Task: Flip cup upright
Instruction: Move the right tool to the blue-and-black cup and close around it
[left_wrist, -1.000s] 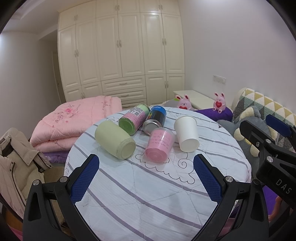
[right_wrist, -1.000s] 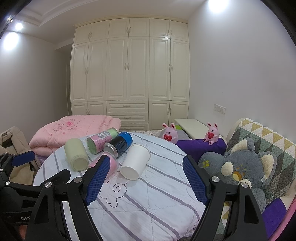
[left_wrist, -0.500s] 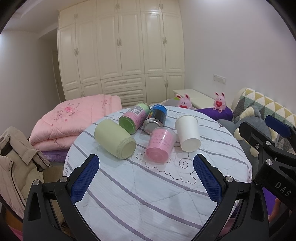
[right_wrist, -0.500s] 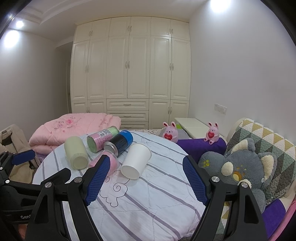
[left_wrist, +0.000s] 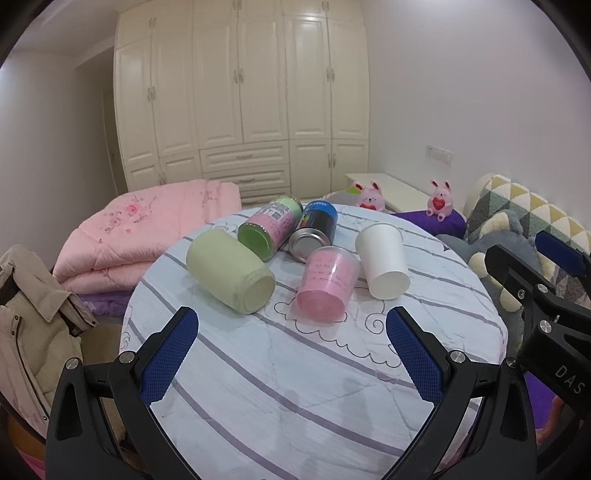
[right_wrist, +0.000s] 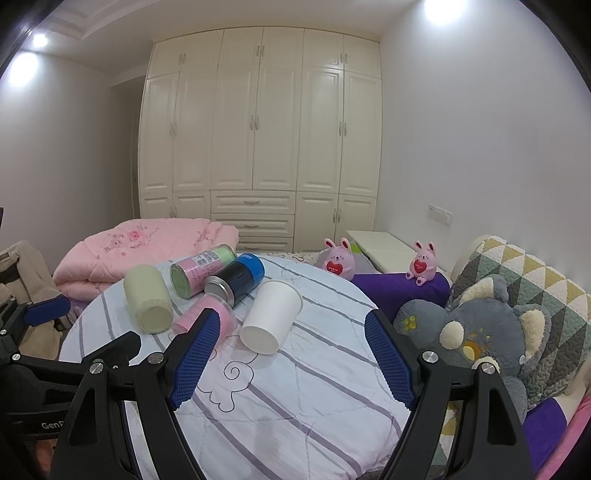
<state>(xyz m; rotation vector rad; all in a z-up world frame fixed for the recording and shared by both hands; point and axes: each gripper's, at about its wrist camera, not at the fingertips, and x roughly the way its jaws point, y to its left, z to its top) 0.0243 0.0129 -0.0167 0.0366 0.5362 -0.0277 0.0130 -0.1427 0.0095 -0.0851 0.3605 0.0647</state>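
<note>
Several containers lie on their sides on a round table with a striped cloth (left_wrist: 295, 387): a pale green cup (left_wrist: 231, 273), a pink cup (left_wrist: 328, 288), a white paper cup (left_wrist: 382, 266), a green-and-pink can (left_wrist: 271, 230) and a blue-and-black can (left_wrist: 314, 230). My left gripper (left_wrist: 291, 332) is open and empty, short of the cups. My right gripper (right_wrist: 290, 339) is open and empty, with the white paper cup (right_wrist: 273, 312) just beyond its fingers. The pink cup (right_wrist: 218, 314) is partly hidden behind the right gripper's left finger (right_wrist: 194, 358).
A folded pink quilt (left_wrist: 144, 232) lies behind the table at left, a beige jacket (left_wrist: 29, 314) at far left. A grey plush toy (right_wrist: 469, 332), a patterned cushion (right_wrist: 528, 295) and two pink bunny figures (right_wrist: 338, 258) are at right. A white wardrobe (right_wrist: 258, 147) fills the back wall.
Both grippers have shifted slightly; the cups sit a little higher and nearer in the views. Nothing on the table has moved. Both grippers stay open.
</note>
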